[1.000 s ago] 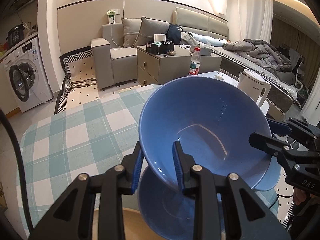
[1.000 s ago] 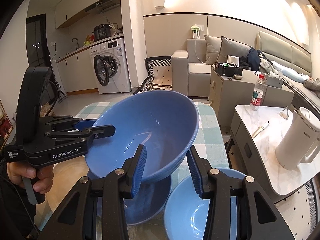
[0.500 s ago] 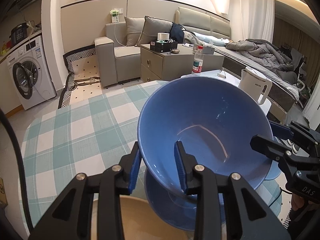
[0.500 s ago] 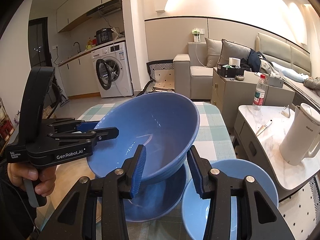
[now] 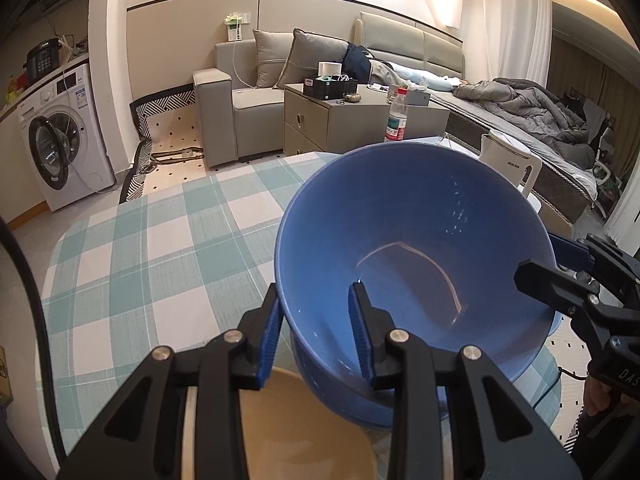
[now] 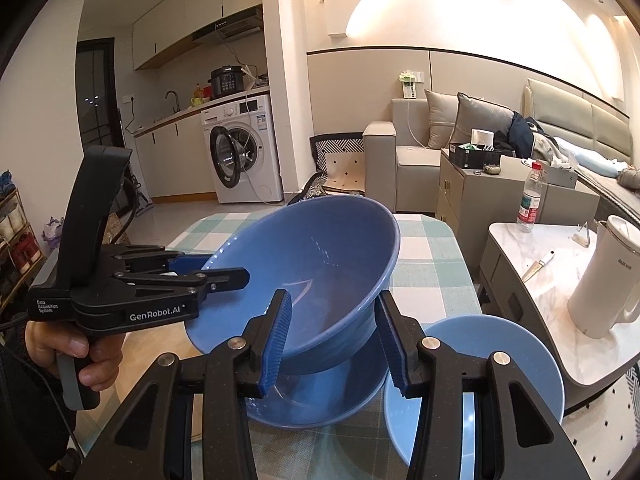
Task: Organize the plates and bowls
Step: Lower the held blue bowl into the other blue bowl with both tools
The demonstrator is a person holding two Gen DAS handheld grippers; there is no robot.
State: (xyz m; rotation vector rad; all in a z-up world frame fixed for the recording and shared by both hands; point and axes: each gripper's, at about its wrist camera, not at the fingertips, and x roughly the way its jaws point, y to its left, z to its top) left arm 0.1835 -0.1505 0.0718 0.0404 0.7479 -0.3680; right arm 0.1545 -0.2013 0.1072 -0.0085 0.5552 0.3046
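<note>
A large blue bowl (image 5: pixel 412 248) is held tilted just above a second blue bowl (image 5: pixel 344 396) on the checked tablecloth. My left gripper (image 5: pixel 316 320) is shut on the upper bowl's near rim, one finger inside, one outside. My right gripper (image 6: pixel 332 328) straddles the opposite rim (image 6: pixel 320 264), jaws apart; whether its pads press the wall is unclear. The lower bowl (image 6: pixel 316 400) shows in the right wrist view. A light blue plate (image 6: pixel 476 384) lies right of it. A tan plate (image 5: pixel 296 428) lies under my left gripper.
The table (image 5: pixel 160 248) has a teal and white checked cloth. A marble side table (image 6: pixel 532 264) to the right holds a white kettle (image 6: pixel 604 280), a water bottle (image 6: pixel 530 198) and a knife. A sofa, cabinet and washing machine stand beyond.
The upper bowl has come down closer to the lower bowl, with both grippers moving along with it. The grips look unchanged.
</note>
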